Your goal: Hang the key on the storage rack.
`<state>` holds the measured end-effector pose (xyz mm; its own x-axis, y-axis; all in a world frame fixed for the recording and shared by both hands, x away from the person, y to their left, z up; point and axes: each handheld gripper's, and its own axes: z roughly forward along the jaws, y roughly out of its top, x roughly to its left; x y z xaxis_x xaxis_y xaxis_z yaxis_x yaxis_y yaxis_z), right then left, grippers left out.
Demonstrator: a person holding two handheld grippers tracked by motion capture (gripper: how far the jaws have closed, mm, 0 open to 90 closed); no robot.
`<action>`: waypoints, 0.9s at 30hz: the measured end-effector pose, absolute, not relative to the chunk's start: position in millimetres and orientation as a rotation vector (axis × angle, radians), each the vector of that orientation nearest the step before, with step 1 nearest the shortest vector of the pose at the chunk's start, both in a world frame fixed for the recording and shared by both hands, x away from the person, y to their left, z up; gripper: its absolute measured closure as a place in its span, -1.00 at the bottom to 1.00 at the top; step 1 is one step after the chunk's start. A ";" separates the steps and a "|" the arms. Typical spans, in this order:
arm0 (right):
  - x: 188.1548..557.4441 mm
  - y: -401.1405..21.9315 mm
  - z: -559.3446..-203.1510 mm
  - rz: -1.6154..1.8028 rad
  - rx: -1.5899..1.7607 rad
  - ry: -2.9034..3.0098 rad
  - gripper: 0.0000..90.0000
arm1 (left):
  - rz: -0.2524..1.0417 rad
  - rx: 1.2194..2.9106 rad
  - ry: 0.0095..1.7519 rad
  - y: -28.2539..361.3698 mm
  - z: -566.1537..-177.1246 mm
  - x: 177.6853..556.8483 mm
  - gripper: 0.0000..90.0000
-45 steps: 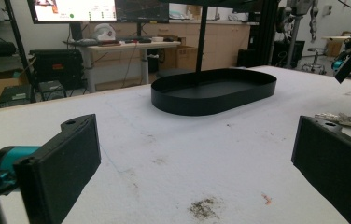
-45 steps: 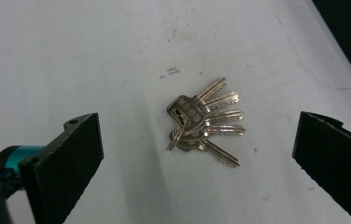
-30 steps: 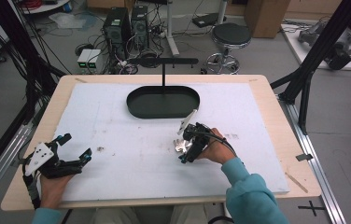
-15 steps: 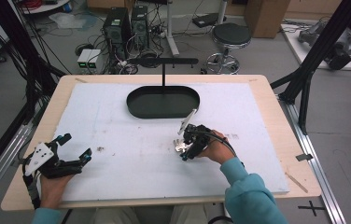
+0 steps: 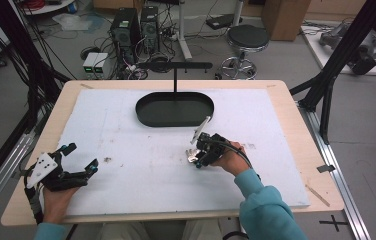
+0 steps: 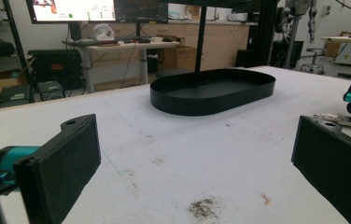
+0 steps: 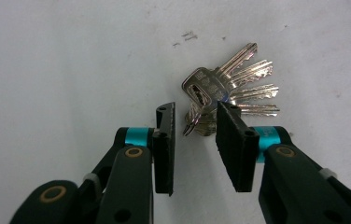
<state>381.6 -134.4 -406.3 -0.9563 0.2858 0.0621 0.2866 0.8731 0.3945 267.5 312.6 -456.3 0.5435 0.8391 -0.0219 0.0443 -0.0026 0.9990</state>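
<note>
While my right claw [image 7: 194, 123] hangs over the bunch of keys [image 7: 229, 88], its jaws have just been closing and now stand narrow on either side of the key heads, the pads not yet pressing them as far as I can see. That bunch lies flat on the white foam sheet [image 5: 141, 150], right of the middle and just short of the black oval tray [image 5: 175, 109], with bare sheet on every side of it. My left claw [image 5: 78, 160] rests near the front left corner of the desk [image 5: 296, 125], jaws spread wide with nothing between them, well apart from the keys. Wooden rim shows all round the sheet. Dark smudges mark the foam near the left claw. Beyond the far edge stand a stool [image 5: 246, 40], computer towers [image 5: 136, 25] and loose cables on the floor.
</note>
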 end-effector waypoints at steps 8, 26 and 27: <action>380.9 -133.6 -406.4 -0.615 -0.450 -3.050 0.75 | 0.748 1.451 0.808 312.4 -456.4 267.5 -0.96; 379.5 -134.1 -404.1 -0.621 -0.428 -3.077 0.93 | 0.747 1.451 0.808 312.5 -456.4 267.5 -0.96; 379.1 -134.2 -403.6 -0.615 -0.435 -3.077 0.94 | 0.747 1.451 0.809 312.5 -456.4 267.5 -0.96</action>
<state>379.1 -134.2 -403.6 -0.9619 0.2719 0.0278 0.2616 0.8869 0.3808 267.5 312.5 -456.4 0.5440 0.8388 -0.0220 0.0441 -0.0024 0.9990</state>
